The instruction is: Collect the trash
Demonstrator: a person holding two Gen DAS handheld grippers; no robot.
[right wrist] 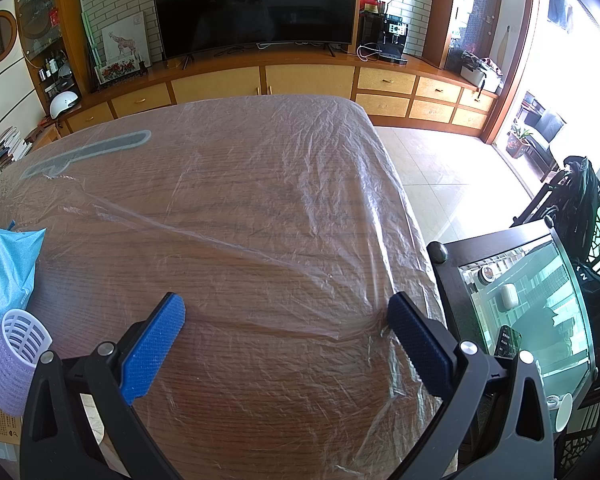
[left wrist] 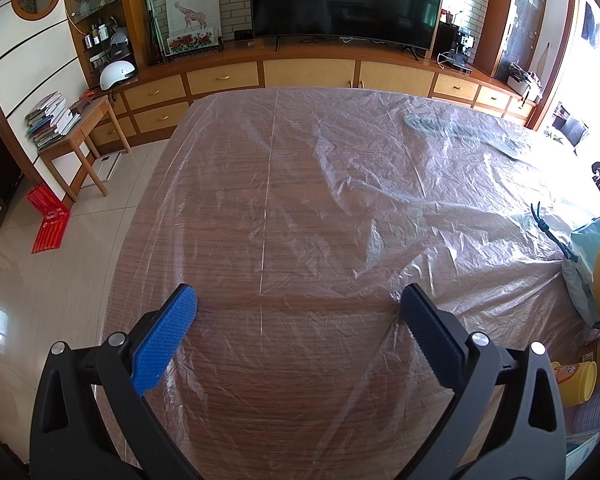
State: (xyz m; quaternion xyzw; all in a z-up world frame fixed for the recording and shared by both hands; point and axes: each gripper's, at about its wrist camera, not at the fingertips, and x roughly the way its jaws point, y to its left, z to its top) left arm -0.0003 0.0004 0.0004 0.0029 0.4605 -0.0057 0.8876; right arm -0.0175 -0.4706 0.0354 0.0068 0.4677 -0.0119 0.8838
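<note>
A wooden table (left wrist: pixel 284 208) is covered with a crinkled clear plastic sheet; it also shows in the right wrist view (right wrist: pixel 236 208). My left gripper (left wrist: pixel 298 300) is open and empty above the table's near left part. My right gripper (right wrist: pixel 286 310) is open and empty above the near right part. A light blue bag (right wrist: pixel 4 268) lies at the left edge of the right wrist view and at the right edge of the left wrist view (left wrist: pixel 588 252). A purple hair roller (right wrist: pixel 14 364) with a white core lies beside it. A yellow cup (left wrist: pixel 576 382) sits at the near right.
A grey flat shape (left wrist: pixel 460 132) lies under the plastic at the table's far side. A TV (left wrist: pixel 344 0) stands on a long cabinet beyond. A small wooden desk (left wrist: pixel 80 136) with books and a red bag (left wrist: pixel 48 220) stand left. A dark glass-topped side table (right wrist: pixel 528 292) stands right of the table.
</note>
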